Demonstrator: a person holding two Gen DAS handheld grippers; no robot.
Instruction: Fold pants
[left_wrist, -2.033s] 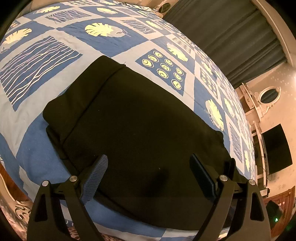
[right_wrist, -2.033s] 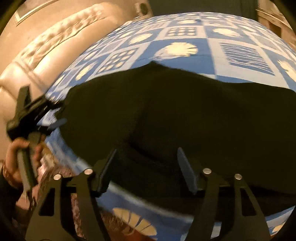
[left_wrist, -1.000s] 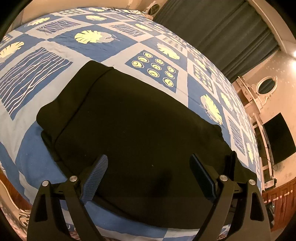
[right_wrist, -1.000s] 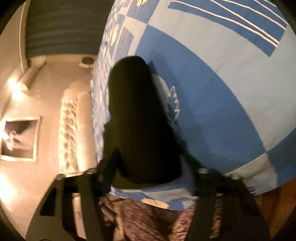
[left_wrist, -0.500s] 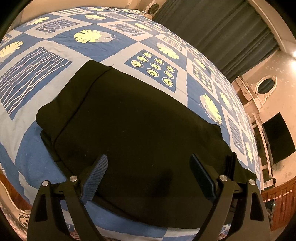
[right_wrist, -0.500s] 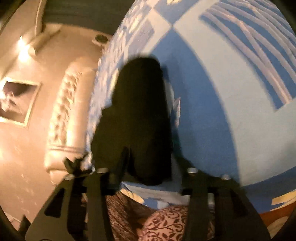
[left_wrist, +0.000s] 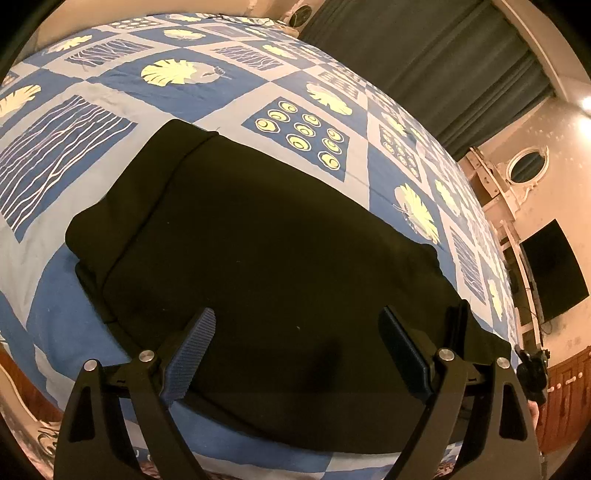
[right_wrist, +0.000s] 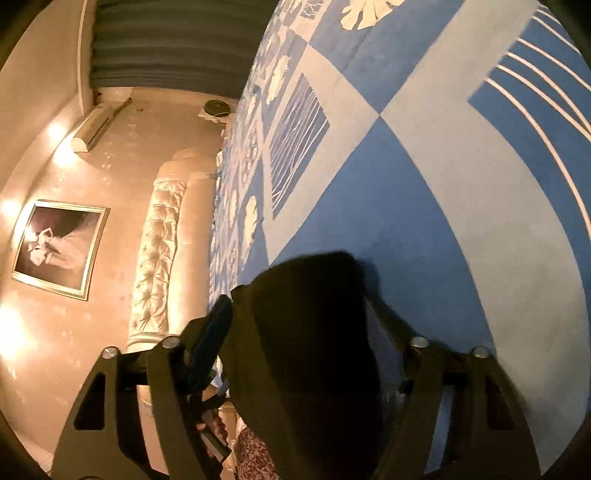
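The black pants (left_wrist: 266, 258) are laid folded on the bedspread (left_wrist: 177, 79), long axis crosswise beneath the left gripper (left_wrist: 295, 350), whose jaws are spread and empty. One end is clamped by the right gripper (right_wrist: 295, 343), its jaws having just closed further.

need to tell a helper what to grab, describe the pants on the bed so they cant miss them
Look at the bed with the blue-and-white patchwork bedspread. Near its front edge lies a folded bundle of black pants. It is the only plain dark thing there; everything around it is printed squares of pale leaves, wavy lines and ovals.
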